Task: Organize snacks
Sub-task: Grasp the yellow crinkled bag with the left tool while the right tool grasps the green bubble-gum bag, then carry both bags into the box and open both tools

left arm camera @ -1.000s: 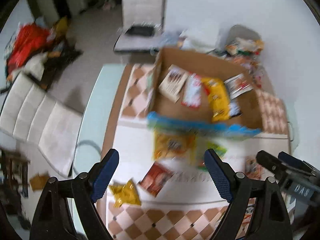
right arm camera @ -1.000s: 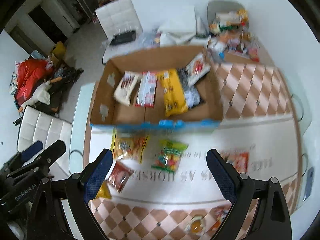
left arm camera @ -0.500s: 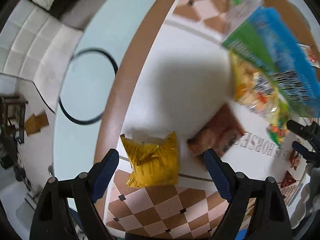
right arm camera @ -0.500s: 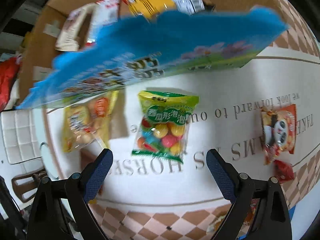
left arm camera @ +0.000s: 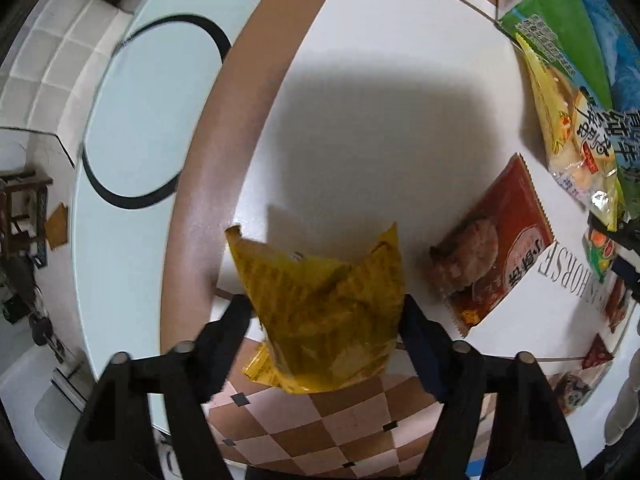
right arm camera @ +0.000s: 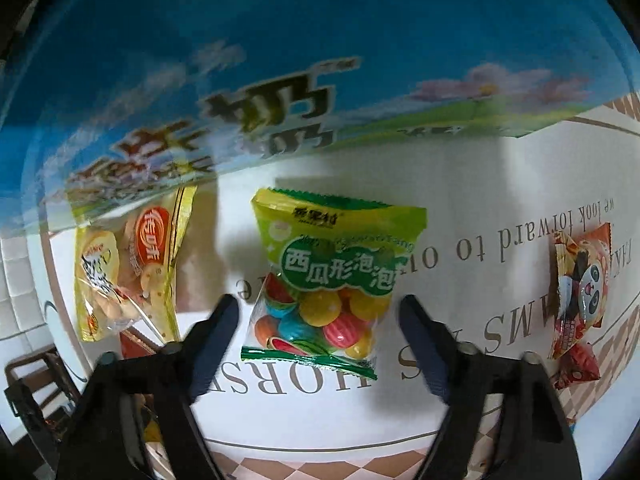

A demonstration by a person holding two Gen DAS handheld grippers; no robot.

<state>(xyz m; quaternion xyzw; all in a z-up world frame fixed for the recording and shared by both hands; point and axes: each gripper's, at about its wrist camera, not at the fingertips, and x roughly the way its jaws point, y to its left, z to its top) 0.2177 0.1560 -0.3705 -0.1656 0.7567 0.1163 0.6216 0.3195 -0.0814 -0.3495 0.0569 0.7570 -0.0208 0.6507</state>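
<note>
Left gripper [left arm camera: 326,312] points down at table, jaws closing around crumpled yellow packet [left arm camera: 320,312]; fingers [left arm camera: 232,328] at packet's sides. Red packet [left arm camera: 496,248] just right of gripper on white cloth [left arm camera: 380,120]. Yellow biscuit bag [left arm camera: 576,148] farther right, against blue-green box [left arm camera: 580,28]. Checkered cloth [left arm camera: 320,432] under fingers.
</note>
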